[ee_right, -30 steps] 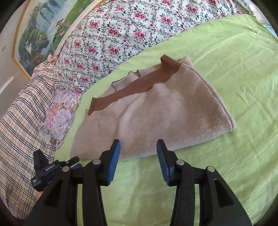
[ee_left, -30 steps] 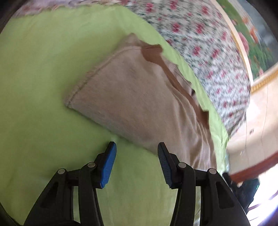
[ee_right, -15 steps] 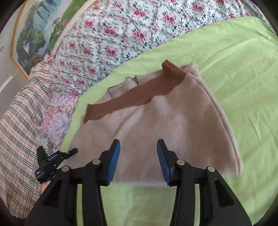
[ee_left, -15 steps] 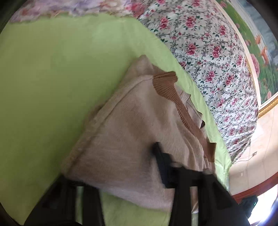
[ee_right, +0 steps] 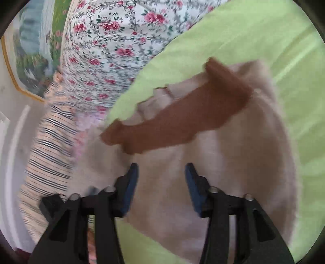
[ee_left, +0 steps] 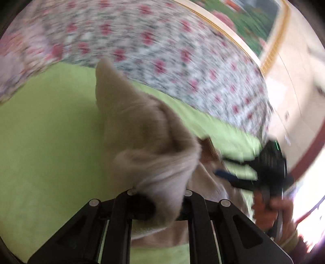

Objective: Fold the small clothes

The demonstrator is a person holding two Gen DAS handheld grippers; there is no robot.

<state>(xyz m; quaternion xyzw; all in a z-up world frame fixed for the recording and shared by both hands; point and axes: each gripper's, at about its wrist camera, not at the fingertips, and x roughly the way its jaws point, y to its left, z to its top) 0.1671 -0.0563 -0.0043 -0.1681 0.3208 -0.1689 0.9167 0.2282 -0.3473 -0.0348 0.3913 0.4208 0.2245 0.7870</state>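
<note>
A beige knit garment [ee_left: 146, 130] with a brown ribbed band [ee_right: 182, 121] lies on the green sheet [ee_left: 50, 142]. My left gripper [ee_left: 160, 195] is shut on a bunched edge of the garment and holds it off the sheet; the cloth hides its pads. One corner stands up in a peak. My right gripper [ee_right: 160, 170] hovers over the garment [ee_right: 233, 152] just below the brown band. Its jaws are opening, and its blue pads [ee_right: 132, 176] pinch nothing. The left wrist view shows the right gripper [ee_left: 225, 167] blurred at the right, with a person's hand [ee_left: 270, 207] on it.
A floral quilt [ee_right: 111, 40] runs along the far side of the green sheet [ee_right: 243, 40]. A striped cloth [ee_right: 46, 142] lies at its left end. A framed painting [ee_left: 243, 16] hangs on the wall behind. Pale floor shows at the right of the left wrist view.
My left gripper slid onto the garment's edge, shut on it and lifted it. My right gripper moved forward over the garment towards the brown band, and its jaws spread wider.
</note>
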